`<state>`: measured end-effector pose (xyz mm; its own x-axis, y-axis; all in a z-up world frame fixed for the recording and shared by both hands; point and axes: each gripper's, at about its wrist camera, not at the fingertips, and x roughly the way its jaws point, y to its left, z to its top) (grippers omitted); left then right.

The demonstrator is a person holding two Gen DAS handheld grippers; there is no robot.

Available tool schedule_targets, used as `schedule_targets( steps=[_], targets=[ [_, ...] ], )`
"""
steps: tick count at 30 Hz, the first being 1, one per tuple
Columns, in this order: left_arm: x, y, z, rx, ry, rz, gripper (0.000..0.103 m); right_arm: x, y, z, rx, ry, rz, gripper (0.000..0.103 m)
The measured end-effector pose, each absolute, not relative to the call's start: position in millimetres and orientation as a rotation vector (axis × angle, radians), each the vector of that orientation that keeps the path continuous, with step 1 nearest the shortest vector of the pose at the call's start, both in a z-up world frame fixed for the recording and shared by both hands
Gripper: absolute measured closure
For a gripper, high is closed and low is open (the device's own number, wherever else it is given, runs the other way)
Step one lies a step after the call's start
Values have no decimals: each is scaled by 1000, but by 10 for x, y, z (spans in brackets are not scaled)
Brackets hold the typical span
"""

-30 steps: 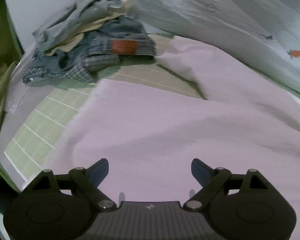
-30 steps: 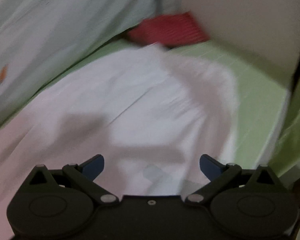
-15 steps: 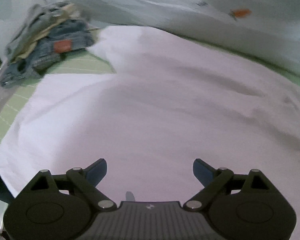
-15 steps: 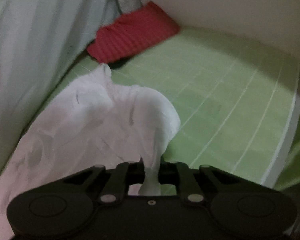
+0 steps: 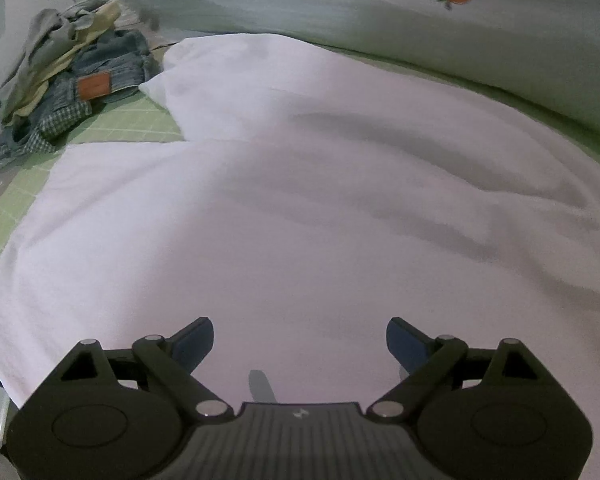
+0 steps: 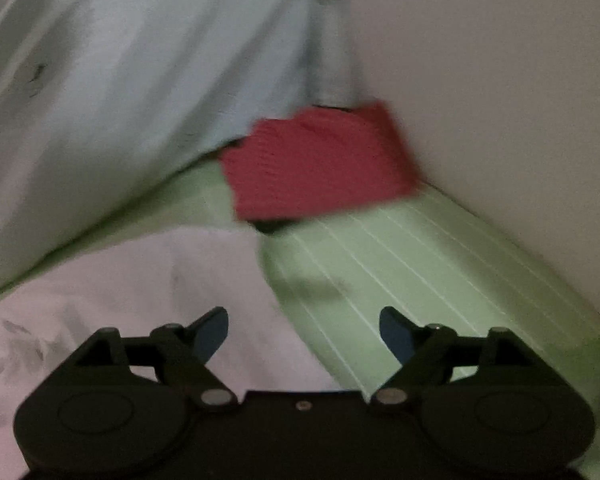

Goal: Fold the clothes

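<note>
Though blurred on the right, both grippers' fingers [image 5: 196,338] wide apart, empty, over white garment [image 5: 300,200].

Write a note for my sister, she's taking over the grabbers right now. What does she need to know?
Left gripper: jaws open, holding nothing, above the white garment.
Right gripper: jaws open, empty, at the garment's edge over the green sheet.
The white garment lies spread on the bed, wrinkled, one sleeve pointing toward the unfolded pile of clothes.
A red folded cloth sits in the far corner.
Left to do: fold the white garment, then the pile.
</note>
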<state>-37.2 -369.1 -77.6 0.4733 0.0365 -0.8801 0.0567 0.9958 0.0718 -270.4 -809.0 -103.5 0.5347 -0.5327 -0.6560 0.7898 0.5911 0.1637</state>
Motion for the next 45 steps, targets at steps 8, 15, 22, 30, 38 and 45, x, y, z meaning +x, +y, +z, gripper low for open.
schedule_targets(
  steps=[8,15,22,30,38,45],
  targets=[
    [-27,-3841,-718,113,1089,62,9,-1743,-8765,-1472,499,698,-641,21],
    [136,-3922,-770,147,1108,46,9,-1161,-9006,-1627,391,755,-571,89],
    [126,-3727,-728,88,1068,50,9,-1246,-9052,-1524,462,737,-793,47],
    [-51,-3267,-627,3,990,-4,9,-1648,-8207,-1115,446,560,-724,0],
    [-73,-2658,-514,7,968,-27,9,-1542,-7184,-1418,503,678,-645,0],
    [304,-2100,-485,21,983,-32,9,-1308,-6533,-1670,521,775,-696,0]
  ],
)
